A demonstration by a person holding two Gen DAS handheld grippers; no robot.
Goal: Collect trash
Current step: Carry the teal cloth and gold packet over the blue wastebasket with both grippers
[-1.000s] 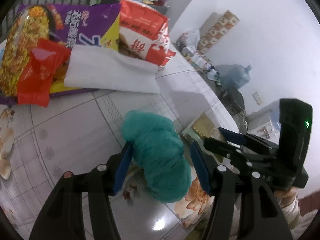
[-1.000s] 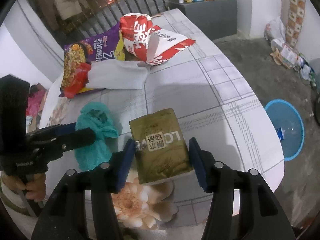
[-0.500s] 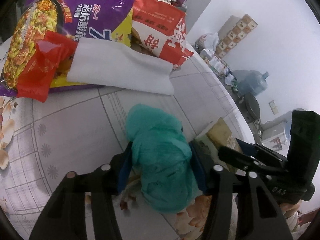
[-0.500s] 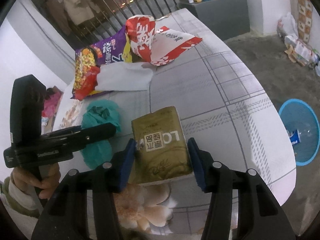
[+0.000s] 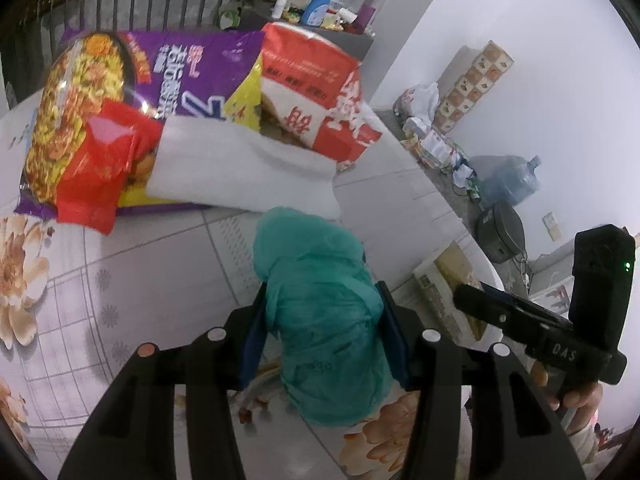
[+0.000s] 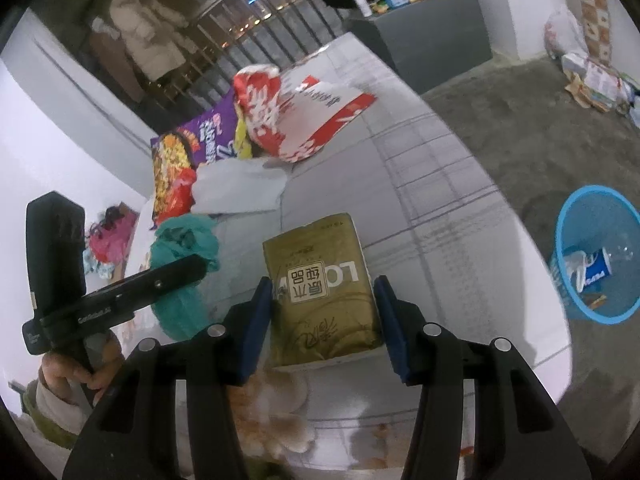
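1. Fingers of the left gripper [image 5: 324,332] are closing — tighter than a second ago — pressing the teal bag [image 5: 320,312] on the table [image 5: 132,264].
2. Right gripper [image 6: 324,320], slightly narrowed, brackets the gold packet [image 6: 320,280] — contact unclear.

Left gripper [image 5: 323,332] closing, pads already pressed into the teal bag [image 5: 320,312] on the table [image 5: 120,280]. White sheet [image 5: 240,172] touching the bag's far end, overlapping purple packet [image 5: 160,80] and red-white bag [image 5: 320,92]. Right gripper [image 5: 472,300] at right over gold pack [image 5: 448,280].
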